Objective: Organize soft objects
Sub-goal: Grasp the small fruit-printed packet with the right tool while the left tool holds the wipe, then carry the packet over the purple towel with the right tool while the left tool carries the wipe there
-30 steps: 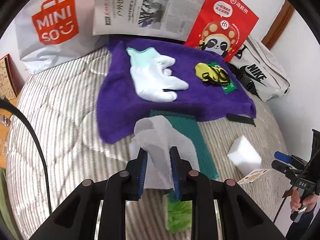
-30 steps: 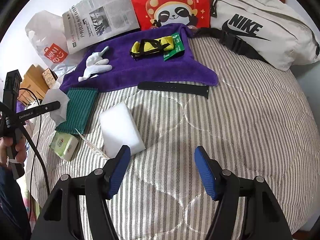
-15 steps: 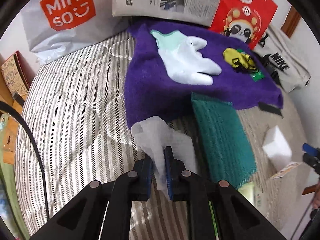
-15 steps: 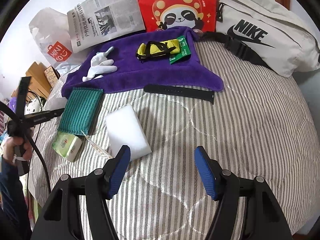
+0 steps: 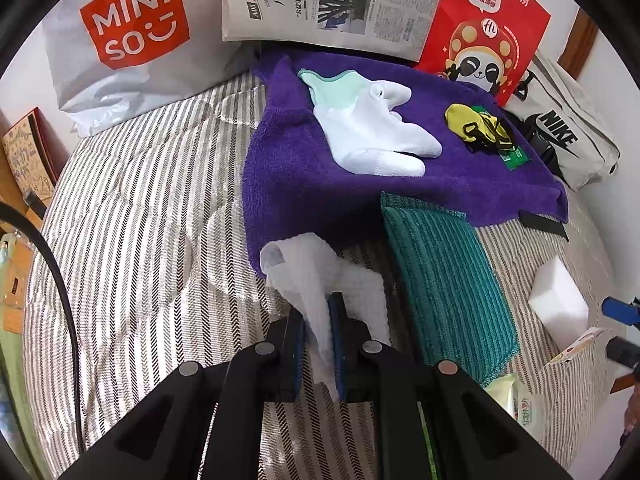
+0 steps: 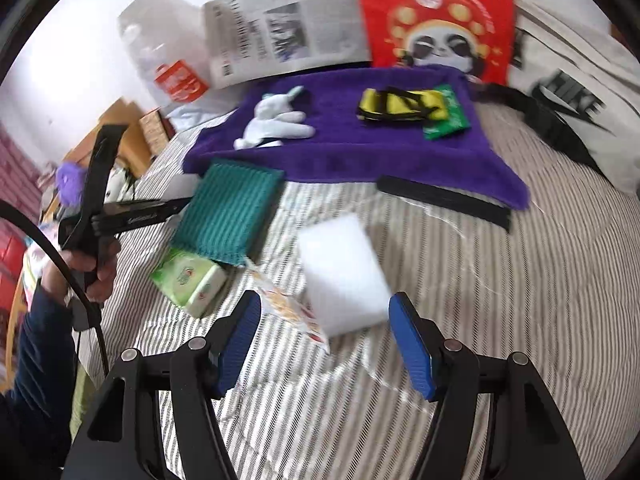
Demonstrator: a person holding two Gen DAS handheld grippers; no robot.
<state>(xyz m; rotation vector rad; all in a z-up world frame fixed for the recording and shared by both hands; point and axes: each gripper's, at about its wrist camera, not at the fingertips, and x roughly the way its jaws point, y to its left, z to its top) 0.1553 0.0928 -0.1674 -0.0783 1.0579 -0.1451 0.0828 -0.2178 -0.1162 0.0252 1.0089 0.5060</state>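
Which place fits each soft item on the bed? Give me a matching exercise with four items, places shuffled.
Things:
1. white glove
2. white tissue
3. white sponge block
4. green tissue pack

Places:
A. partly under the teal cloth
B. on the purple towel
C. ahead of the open right gripper
D. clamped in the left gripper

Pairs: 1-B, 2-D, 3-C, 4-A

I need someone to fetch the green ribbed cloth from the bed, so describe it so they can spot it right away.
Find the fuzzy purple towel spread on the striped bed quilt. Against the towel's near edge lies the teal green ribbed cloth, a flat folded rectangle. Its corduroy-like ridges and dark green colour set it apart from the smooth white foam block on one side and the crumpled white tissue on the other.
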